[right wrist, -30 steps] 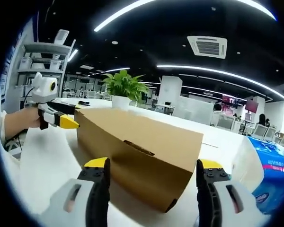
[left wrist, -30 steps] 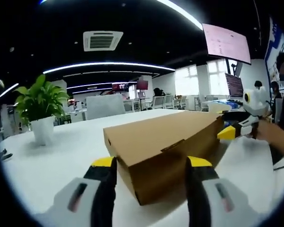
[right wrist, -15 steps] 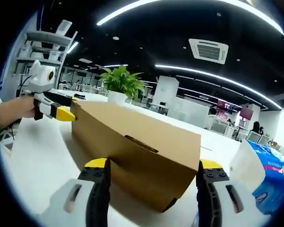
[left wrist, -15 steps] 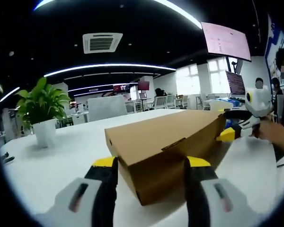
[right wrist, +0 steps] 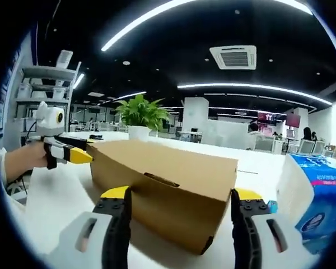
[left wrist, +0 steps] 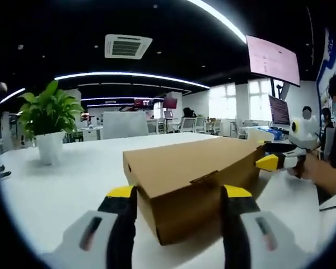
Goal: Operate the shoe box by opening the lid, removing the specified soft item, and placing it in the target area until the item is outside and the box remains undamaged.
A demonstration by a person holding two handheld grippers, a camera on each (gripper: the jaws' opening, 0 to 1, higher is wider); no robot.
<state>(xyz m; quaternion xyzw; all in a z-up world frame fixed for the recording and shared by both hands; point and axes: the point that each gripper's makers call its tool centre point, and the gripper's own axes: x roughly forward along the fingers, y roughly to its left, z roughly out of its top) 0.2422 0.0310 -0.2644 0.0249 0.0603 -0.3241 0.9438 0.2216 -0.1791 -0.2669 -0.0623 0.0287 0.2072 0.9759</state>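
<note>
Opening step, not yet begun by the look of it: lid down flush, soft item presumably inside and hidden.

White table [left wrist: 73, 185]: broad, smooth, matte top bearing everything below.

Shoe box [left wrist: 193, 179]: plain brown corrugated card, long and low, sharp-edged, resting flat near the table's middle between the two grippers, one at each short end. Small tuck tab at the lid's front lip, seen in the left gripper view. Same box in the right gripper view [right wrist: 168, 188], with a slot along the long side.

Blue-and-white soft pack [right wrist: 316, 196]: glossy printed wrapper, standing just beside the box's far end.

Potted plant [left wrist: 47, 126]: green leaves, white pot, well apart from the box.

Left gripper [left wrist: 179, 196]: jaws spread wide, yellow-tipped, flanking the box's near corner without clearly touching it.

Right gripper [right wrist: 179, 197]: jaws likewise spread, straddling the opposite end, not pinching anything.

Next move, as a judgement: one gripper steadying the base while the other lifts the lid edge gently, thin card being liable to crease or tear.
</note>
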